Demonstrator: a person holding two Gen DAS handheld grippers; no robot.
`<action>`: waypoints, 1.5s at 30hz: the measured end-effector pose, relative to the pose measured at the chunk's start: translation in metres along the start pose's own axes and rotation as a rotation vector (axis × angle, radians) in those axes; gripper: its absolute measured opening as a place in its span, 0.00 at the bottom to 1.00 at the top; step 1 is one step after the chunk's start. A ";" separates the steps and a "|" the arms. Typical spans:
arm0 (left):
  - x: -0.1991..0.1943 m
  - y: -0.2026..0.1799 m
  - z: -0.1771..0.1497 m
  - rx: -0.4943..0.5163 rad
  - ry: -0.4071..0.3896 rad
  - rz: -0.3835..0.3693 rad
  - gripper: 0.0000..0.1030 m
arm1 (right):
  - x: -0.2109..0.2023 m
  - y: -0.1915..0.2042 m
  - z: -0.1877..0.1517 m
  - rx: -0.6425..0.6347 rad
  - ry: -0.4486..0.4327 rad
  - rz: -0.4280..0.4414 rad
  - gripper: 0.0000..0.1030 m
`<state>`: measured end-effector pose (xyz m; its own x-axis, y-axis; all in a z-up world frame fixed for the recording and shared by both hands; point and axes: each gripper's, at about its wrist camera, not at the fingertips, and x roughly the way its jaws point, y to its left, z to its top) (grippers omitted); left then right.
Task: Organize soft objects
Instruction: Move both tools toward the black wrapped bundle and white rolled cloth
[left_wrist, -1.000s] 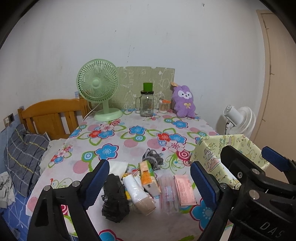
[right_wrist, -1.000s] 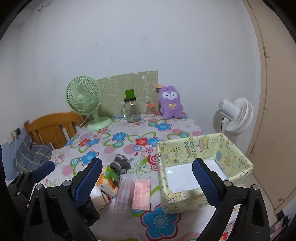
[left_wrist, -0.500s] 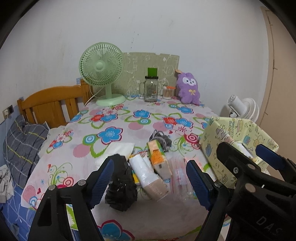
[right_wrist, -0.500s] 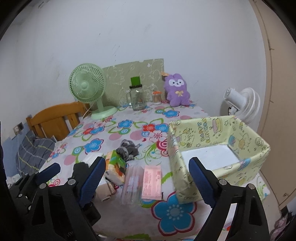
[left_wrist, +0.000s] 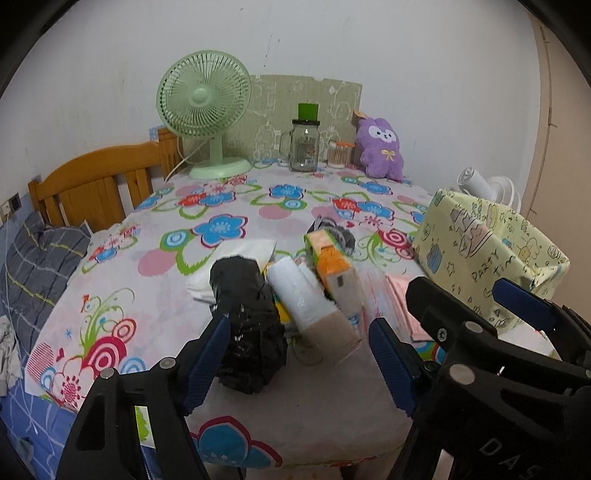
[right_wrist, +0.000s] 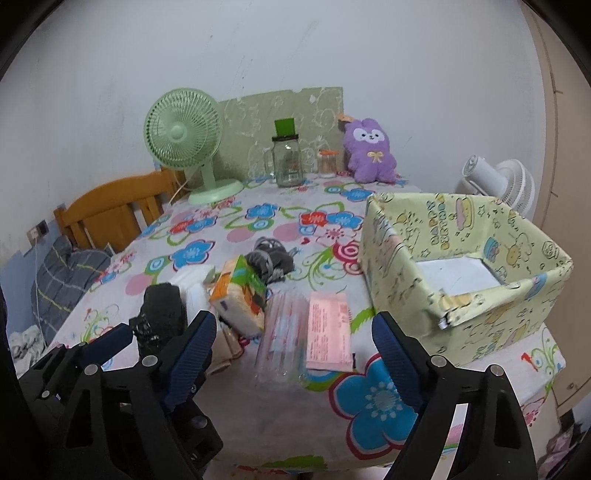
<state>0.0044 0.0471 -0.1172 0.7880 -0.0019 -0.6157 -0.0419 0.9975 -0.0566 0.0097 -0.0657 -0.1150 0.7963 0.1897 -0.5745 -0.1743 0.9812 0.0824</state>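
Note:
A pile of soft goods lies near the table's front edge: a black bag roll (left_wrist: 245, 317), a white bag roll (left_wrist: 306, 295), an orange and green tissue pack (right_wrist: 240, 291), a clear packet (right_wrist: 284, 332), a pink packet (right_wrist: 328, 332), a grey cloth bundle (right_wrist: 271, 260) and a white folded cloth (left_wrist: 236, 258). The yellow patterned box (right_wrist: 402, 266) stands open at the right, white inside. My left gripper (left_wrist: 299, 354) hovers before the black and white rolls, jaws closing with nothing between them. My right gripper (right_wrist: 295, 343) hovers before the clear and pink packets, jaws closing on nothing.
At the back of the floral tablecloth (left_wrist: 221, 229) stand a green fan (left_wrist: 203, 110), a glass jar (left_wrist: 304, 147), a small swab pot (left_wrist: 338, 155) and a purple plush (left_wrist: 380, 147). A wooden headboard (left_wrist: 96, 184) is left, a white fan (right_wrist: 498, 184) right.
Both grippers have sunk toward the table's front edge, so the pile looks nearer and larger. Their jaws stand slightly narrower than before. Nothing on the table has moved.

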 end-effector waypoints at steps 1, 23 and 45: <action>0.001 0.001 -0.002 -0.001 0.003 0.001 0.76 | 0.003 0.002 -0.001 -0.005 0.007 0.001 0.86; 0.022 0.029 -0.008 -0.033 0.039 0.078 0.41 | 0.046 0.037 -0.007 -0.046 0.129 0.065 0.78; 0.032 0.036 -0.011 -0.039 0.073 0.059 0.35 | 0.070 0.045 -0.008 -0.015 0.231 0.133 0.19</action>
<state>0.0212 0.0822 -0.1473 0.7369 0.0506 -0.6741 -0.1123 0.9925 -0.0483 0.0531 -0.0087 -0.1585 0.6129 0.3028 -0.7299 -0.2785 0.9472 0.1591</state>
